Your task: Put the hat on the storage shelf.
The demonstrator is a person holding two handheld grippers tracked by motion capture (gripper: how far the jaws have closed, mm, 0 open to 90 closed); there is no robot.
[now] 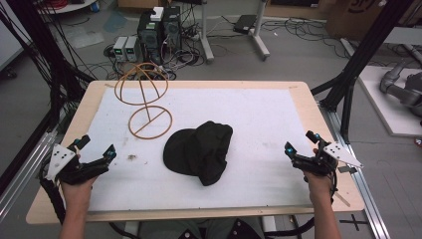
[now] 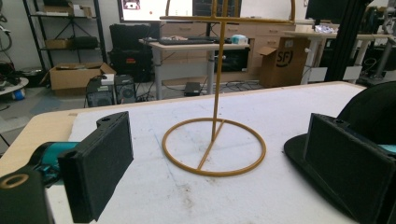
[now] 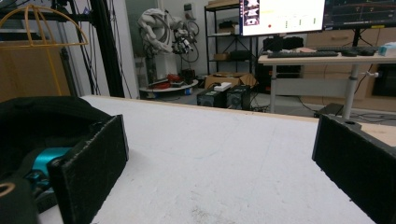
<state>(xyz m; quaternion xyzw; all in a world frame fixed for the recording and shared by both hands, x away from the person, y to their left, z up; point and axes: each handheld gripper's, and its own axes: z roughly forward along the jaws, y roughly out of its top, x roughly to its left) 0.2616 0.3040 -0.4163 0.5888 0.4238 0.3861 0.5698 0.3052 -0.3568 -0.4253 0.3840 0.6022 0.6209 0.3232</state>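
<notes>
Black cap (image 1: 200,151) lies flat near the centre of the white mat (image 1: 259,114), brim toward 8 o'clock, crown toward 1 o'clock. Wire hat stand (image 1: 147,102) stands upright at about 10 o'clock from the cap — ring base on the mat, just beside the cap, whether touching I cannot tell; domed top over the far edge of the mat. Left gripper (image 1: 94,152) held at 9 o'clock from the cap, near the table's left edge, jaws spread wide with nothing between them; in the left gripper view the stand's ring base (image 2: 214,147) sits between the two pads and the cap's brim (image 2: 299,144) shows behind the right pad. Right gripper (image 1: 301,144) held at 3 o'clock, well apart from the cap, jaws likewise wide apart and empty — its own view looks across bare mat, cap (image 3: 42,116) behind the left pad.
</notes>
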